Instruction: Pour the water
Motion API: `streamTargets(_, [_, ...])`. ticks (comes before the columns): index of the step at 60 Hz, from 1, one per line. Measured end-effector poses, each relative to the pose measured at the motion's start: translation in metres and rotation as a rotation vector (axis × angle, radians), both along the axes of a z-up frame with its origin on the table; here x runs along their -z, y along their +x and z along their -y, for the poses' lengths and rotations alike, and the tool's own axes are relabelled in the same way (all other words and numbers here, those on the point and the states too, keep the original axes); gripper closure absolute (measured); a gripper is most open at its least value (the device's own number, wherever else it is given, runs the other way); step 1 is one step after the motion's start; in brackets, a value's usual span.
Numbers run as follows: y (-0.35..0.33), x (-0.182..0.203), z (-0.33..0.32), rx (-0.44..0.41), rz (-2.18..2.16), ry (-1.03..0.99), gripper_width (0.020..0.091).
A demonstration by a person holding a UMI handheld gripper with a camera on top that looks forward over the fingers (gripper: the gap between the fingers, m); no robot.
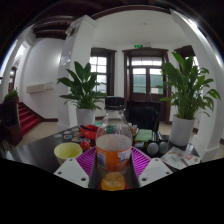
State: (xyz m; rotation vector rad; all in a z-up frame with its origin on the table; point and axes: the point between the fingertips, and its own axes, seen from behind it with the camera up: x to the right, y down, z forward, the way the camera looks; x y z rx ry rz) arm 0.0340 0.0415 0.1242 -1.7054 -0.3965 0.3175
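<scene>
A clear plastic bottle (113,143) with an orange and white label stands upright between my fingers, its base close to the camera. My gripper (113,162) is shut on it, and both pink pads (85,160) press against its sides. Just ahead and to the left, a yellow bowl (67,150) sits on the dark table (40,152). The bottle hides what lies straight ahead of it.
Beyond the bottle the table holds a red item (90,130), small cups, dark round objects (152,148) and white paper (182,156). Potted plants stand at the left (82,88) and right (186,92). A doorway (146,75) is at the back.
</scene>
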Motion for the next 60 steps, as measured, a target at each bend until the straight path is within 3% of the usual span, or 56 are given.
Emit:
streamTargets(3, [0.006, 0.004, 0.005, 0.013, 0.01, -0.029, 0.0456])
streamTargets(5, [0.01, 0.004, 0.009, 0.024, 0.013, -0.033, 0.0416])
streamTargets(6, [0.012, 0.003, 0.011, 0.03, 0.015, -0.032, 0.0363])
streamTargets(11, [0.024, 0.002, 0.03, 0.07, 0.028, -0.027, 0.0315])
streamTargets(28, [0.062, 0.022, 0.119, 0.222, 0.038, -0.099, 0.0283])
streamTargets(46, [0.093, -0.02, 0.154, 0.317, 0.025, -0.012, 0.0286])
streamTargets(60, [0.107, -0.028, 0.168, 0.372, -0.005, -0.015, 0.0284])
